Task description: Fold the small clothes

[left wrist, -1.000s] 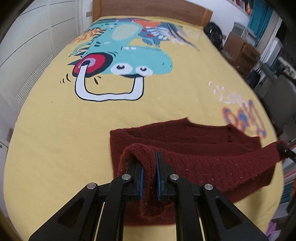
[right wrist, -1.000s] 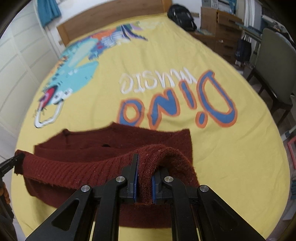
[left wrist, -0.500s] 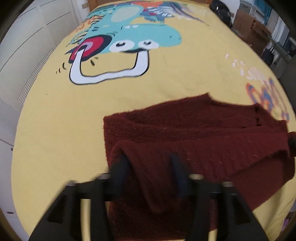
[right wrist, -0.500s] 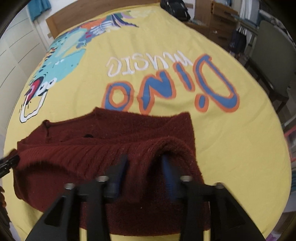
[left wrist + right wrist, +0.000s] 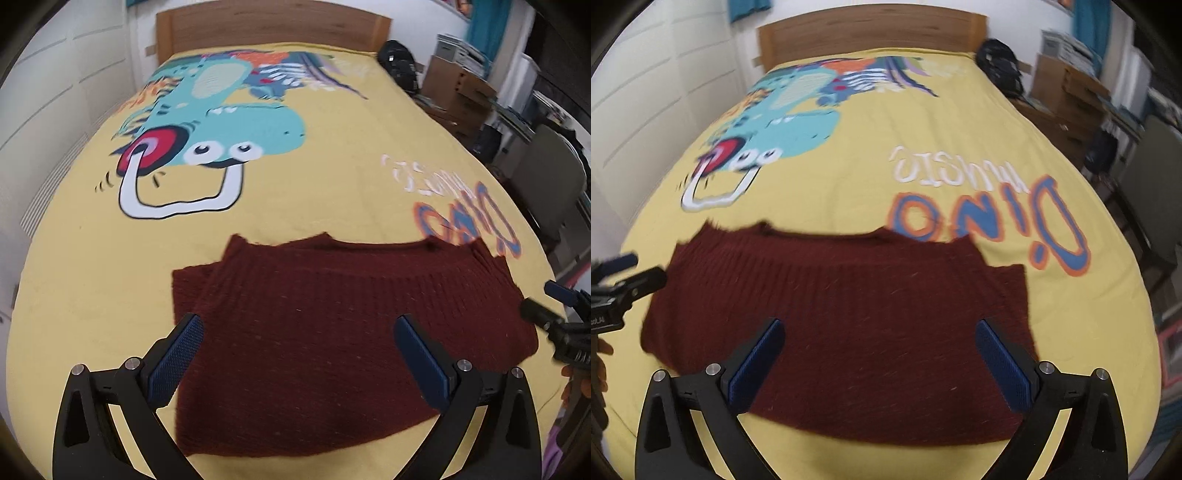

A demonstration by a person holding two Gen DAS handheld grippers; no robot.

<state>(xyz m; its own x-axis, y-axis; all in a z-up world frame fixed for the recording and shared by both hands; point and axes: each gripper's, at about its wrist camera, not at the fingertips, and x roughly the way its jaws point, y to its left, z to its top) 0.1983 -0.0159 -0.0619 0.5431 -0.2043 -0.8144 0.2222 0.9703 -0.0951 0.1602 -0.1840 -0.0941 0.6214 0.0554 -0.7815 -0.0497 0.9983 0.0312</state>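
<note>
The dark red knitted sweater (image 5: 332,332) is lying folded on the bed (image 5: 92,277), its long axis running crosswise just ahead of both tools. The left hand-held gripper (image 5: 299,354) and right hand-held gripper (image 5: 879,354) have just been opening, jaws standing apart, nothing clamped, each nearest its own end.

Your left tool (image 5: 299,354) has just been opening (nothing pinched now) and stands wide above the folded maroon knit sweater (image 5: 332,332), which lies flat on the yellow dinosaur bedspread (image 5: 295,192).
</note>
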